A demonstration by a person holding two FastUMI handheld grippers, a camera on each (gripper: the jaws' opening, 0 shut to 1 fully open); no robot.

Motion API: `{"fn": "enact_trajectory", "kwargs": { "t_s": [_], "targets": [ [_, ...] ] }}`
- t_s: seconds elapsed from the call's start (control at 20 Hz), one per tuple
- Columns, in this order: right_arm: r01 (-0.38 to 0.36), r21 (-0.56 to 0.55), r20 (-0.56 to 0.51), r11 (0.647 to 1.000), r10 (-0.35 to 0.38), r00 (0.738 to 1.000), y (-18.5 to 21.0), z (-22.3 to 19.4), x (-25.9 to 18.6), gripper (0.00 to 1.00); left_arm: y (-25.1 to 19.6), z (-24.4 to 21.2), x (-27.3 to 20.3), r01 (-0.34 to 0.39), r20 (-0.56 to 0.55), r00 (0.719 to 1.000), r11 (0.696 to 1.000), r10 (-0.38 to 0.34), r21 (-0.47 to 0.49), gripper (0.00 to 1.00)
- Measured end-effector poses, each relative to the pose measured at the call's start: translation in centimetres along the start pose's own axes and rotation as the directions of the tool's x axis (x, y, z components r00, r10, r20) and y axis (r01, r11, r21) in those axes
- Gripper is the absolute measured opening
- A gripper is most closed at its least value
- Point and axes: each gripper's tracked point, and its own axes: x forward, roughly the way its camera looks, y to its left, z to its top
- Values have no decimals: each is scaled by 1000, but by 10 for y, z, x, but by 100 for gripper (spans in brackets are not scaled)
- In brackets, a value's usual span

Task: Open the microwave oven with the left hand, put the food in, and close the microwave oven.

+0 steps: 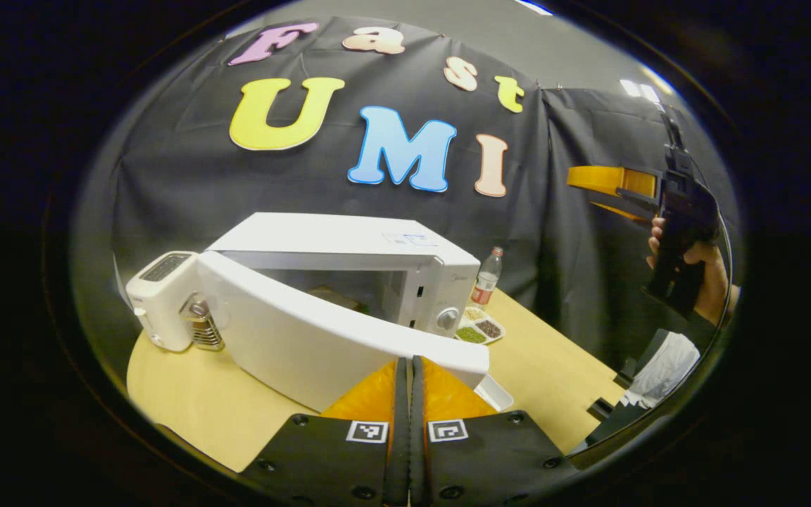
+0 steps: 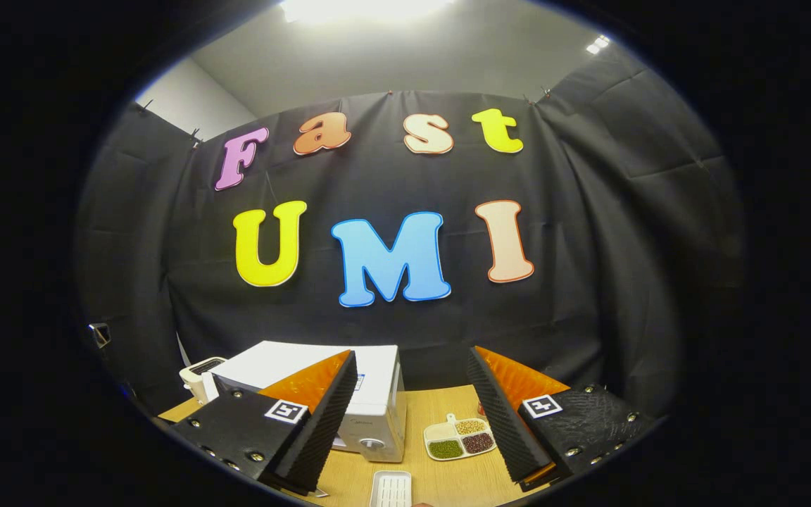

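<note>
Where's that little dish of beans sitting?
In the left gripper view, the divided dish sits on the table just right of the microwave oven, before the bottle.

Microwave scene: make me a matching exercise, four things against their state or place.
1. microwave door
2. left gripper
3. right gripper
4. toaster

a. shut, empty
b. left of the microwave in the left gripper view
c. ajar
d. open, empty

Pairs: 1-c, 2-a, 3-d, 4-b
</note>
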Motion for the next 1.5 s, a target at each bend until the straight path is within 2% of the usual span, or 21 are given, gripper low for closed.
{"fn": "enact_trajectory", "kwargs": {
  "t_s": [0.7, 1.3, 1.5],
  "targets": [
    [37, 32, -59, 999, -35, 998, -38, -22, 10, 95, -17, 35, 92, -1, 3, 1000, 999, 1, 43, 7],
    [86, 44, -72, 995, -83, 994, -72, -30, 25, 95, -9, 54, 147, -62, -8, 998, 998, 61, -19, 7],
    [81, 13, -65, 997, -80, 995, -74, -31, 26, 95, -13, 48, 161, -35, -24, 999, 997, 33, -66, 7]
  ]
}}
